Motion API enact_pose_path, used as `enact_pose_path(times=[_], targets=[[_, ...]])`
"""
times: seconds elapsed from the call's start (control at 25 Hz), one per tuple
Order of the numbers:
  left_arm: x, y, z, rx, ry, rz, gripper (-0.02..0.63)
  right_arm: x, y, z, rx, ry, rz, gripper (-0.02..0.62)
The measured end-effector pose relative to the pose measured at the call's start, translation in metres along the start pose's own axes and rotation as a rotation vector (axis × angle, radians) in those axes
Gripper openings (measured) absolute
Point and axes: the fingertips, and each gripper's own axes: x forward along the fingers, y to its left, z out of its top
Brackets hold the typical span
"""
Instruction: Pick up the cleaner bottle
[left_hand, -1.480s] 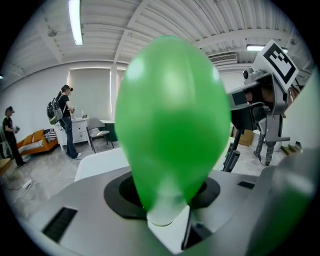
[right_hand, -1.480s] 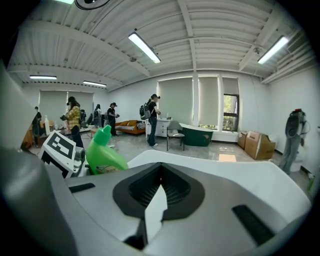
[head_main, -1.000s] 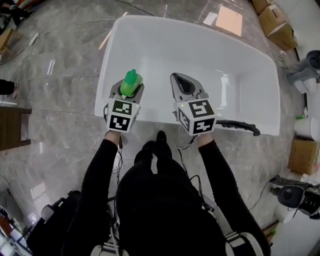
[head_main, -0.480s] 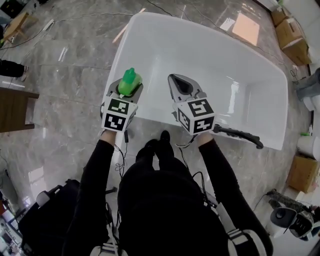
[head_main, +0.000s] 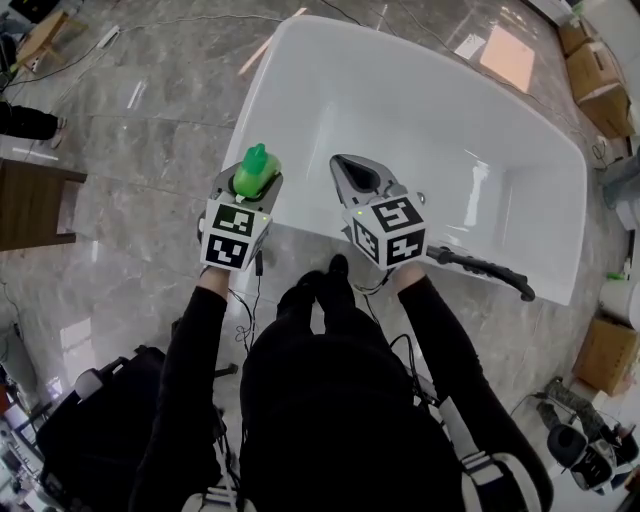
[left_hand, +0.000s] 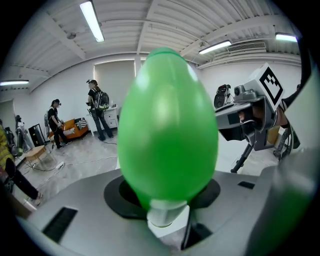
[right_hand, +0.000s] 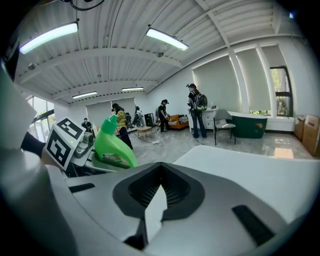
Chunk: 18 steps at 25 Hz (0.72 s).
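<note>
The green cleaner bottle (head_main: 256, 170) is upright between the jaws of my left gripper (head_main: 252, 186), which is shut on it above the near left corner of the white tub (head_main: 450, 130). In the left gripper view the bottle (left_hand: 167, 130) fills the middle, with the left gripper (left_hand: 167, 205) closed round its lower part. My right gripper (head_main: 353, 172) hovers over the tub's near rim, to the right of the bottle, shut with nothing in it. The right gripper view shows the right gripper (right_hand: 156, 197) closed and the bottle (right_hand: 112, 146) at the left.
A black bar (head_main: 490, 270) sticks out to the right from the right gripper along the tub's near rim. A brown wooden table (head_main: 30, 205) stands at the left, cardboard boxes (head_main: 600, 85) at the far right. Several people (left_hand: 97, 107) stand in the room behind.
Both grippers have drifted left along the tub's near rim. The bottle stays in the left gripper's grip. The right gripper stays closed and has tipped down a little.
</note>
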Motion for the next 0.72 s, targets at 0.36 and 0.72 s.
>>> enact_pose_path(times=[0.36,0.72], targets=[[-0.007,0.010,-0.004,-0.043,-0.014,0.026,0.190,0.011,0.012,-0.001,-0.055,0.024,0.035,0.002],[-0.009,0.012,0.000,-0.053,-0.027,0.025,0.190,0.014,0.015,-0.005,-0.057,0.040,0.024,0.002]])
